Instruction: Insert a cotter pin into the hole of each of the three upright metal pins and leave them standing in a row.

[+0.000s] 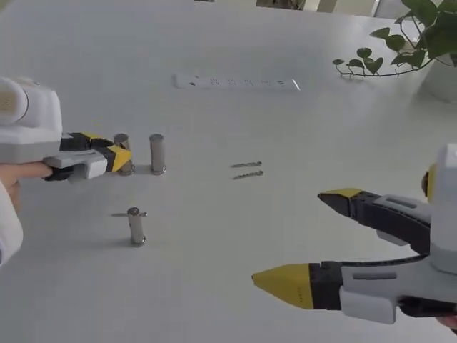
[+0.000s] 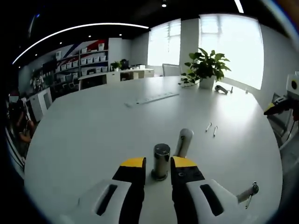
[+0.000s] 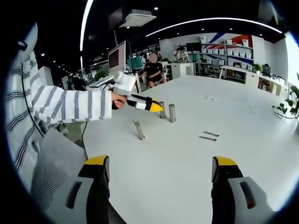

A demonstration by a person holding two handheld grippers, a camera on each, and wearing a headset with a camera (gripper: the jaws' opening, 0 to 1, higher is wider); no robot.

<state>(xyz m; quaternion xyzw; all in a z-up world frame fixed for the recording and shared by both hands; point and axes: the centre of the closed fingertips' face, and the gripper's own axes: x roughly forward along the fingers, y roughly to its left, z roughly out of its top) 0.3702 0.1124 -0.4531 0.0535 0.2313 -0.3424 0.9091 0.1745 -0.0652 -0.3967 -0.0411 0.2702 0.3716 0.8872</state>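
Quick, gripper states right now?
Left gripper: jaws close on either side of a pin; grip cannot be told.
Right gripper: open, empty.

Open-plan office, white table (image 1: 214,43), shelves of storage bins (image 2: 91,58), monitor (image 3: 117,56), potted plant (image 2: 205,70)

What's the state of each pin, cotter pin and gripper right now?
left gripper: jaws straddle rear-left pin; clamped or not, cannot tell.
right gripper: open, empty.
rear-left pin: upright, no cotter pin visible.
rear-right pin: upright, free, no cotter pin.
front pin: upright, fitted cotter pin through its top.
loose cotter pins: two, flat on the table, side by side.
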